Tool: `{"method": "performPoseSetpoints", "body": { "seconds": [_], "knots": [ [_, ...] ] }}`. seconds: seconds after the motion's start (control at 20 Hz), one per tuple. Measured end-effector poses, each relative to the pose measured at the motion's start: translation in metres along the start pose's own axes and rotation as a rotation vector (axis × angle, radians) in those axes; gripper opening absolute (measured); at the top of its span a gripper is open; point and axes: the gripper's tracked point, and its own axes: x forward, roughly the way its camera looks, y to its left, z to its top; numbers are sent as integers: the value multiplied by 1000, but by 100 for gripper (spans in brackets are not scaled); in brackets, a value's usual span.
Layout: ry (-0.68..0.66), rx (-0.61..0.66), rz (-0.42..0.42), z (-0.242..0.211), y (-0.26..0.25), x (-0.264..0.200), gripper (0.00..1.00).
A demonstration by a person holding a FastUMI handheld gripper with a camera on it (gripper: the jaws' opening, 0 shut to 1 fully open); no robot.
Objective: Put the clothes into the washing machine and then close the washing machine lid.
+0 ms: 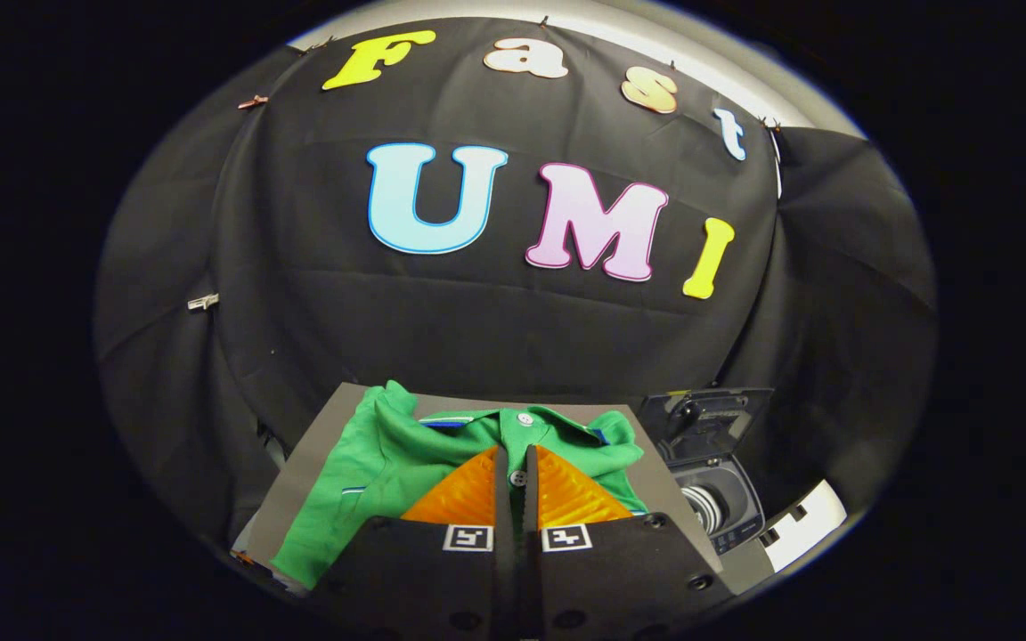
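A green polo shirt (370, 472) lies spread on a grey board (655, 481), collar toward the far wall. My gripper (514, 456) hangs over the shirt's button placket. Its two orange fingers (460, 494) stand almost together, leaving a narrow slit through which a button and green cloth show. The cloth looks flat, not bunched between the pads. To the right of the board stands a small dark washing machine (736, 525) with its lid (704, 414) raised and its drum opening (713, 503) showing.
A white object (811, 516) lies just right of the washing machine. Black cloth drapes the wall behind and both sides. The board's left edge drops off to dark cloth.
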Motion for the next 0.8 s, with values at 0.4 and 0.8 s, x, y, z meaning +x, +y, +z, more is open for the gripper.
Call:
{"method": "performPoseSetpoints", "body": {
  "seconds": [0.4, 0.8],
  "knots": [
    [-47, -4, -29, 17, -35, -7, 5],
    [-80, 7, 33, 38, -141, -6, 5]
  ]
}}
